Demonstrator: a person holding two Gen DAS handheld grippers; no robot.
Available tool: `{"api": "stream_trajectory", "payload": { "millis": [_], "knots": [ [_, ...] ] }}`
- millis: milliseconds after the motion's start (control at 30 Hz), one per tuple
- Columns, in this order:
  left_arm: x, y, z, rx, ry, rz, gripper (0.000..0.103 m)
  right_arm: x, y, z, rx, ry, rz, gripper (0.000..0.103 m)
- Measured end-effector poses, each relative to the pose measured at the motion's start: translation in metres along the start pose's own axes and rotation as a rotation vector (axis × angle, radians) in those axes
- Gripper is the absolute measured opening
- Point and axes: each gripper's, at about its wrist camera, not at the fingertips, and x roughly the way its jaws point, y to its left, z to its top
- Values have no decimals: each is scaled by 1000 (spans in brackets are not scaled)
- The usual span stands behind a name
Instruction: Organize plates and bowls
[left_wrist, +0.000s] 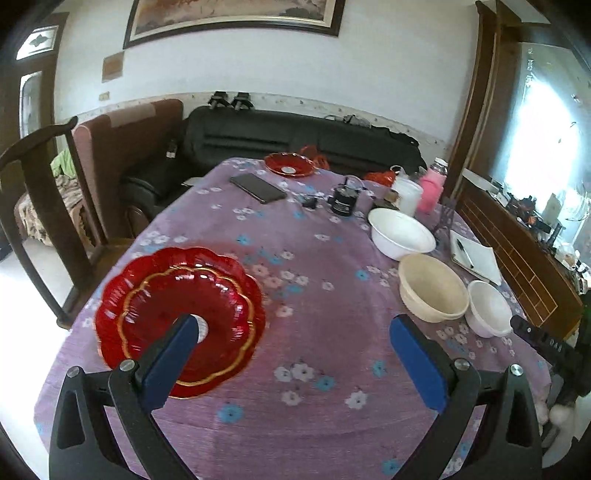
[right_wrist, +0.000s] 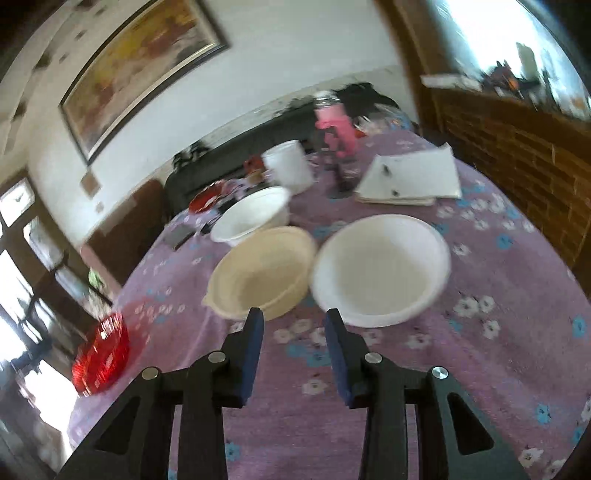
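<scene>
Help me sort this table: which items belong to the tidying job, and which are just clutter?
Job: near red plate, far red plate, cream bowl, two white bowls.
Clutter: phone, notebook, white tub, pink bottle.

Black fingers (left_wrist: 417, 362) with blue pads and silver screws.

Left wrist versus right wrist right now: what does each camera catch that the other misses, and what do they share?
Only the left wrist view: the open left gripper and, on the table's far side, a black jar.

Only the right wrist view: the right gripper, empty jaws apart, aimed between two bowls.

Both: near red plate, far red plate, phone, cream bowl, two white bowls, notebook, pink bottle.
</scene>
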Motion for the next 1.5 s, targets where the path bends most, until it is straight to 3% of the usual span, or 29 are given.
{"api": "stream_trajectory", "payload": {
  "millis": [233, 333, 467, 700, 867, 1100, 1267, 1400, 1500],
  "knots": [
    [19, -21, -2, 17, 48, -29, 103, 2, -25, 18, 61, 5, 37, 39],
    [37, -38, 1, 7, 77, -49, 103, 22, -9, 31, 41, 37, 110, 39],
    [66, -63, 7, -3, 127, -102, 103, 58, 15, 50, -18, 72, 140, 39],
    [123, -86, 24, -88, 203, -192, 103, 115, 28, 75, -42, 116, 114, 39],
    [169, -95, 25, -160, 278, -228, 103, 128, 29, 79, -72, 98, 108, 39],
    [206, -101, 23, -231, 283, -219, 103, 121, 17, 83, -45, 40, 93, 39],
    [204, -102, 22, -158, 223, -167, 103, 88, -8, 93, 15, -71, 12, 39],
    [209, -100, 18, -149, 244, -180, 103, 85, -19, 92, 47, -74, -11, 39],
    [205, -104, 17, -126, 248, -201, 103, 63, -26, 89, 52, -138, -82, 39]
  ]
}}
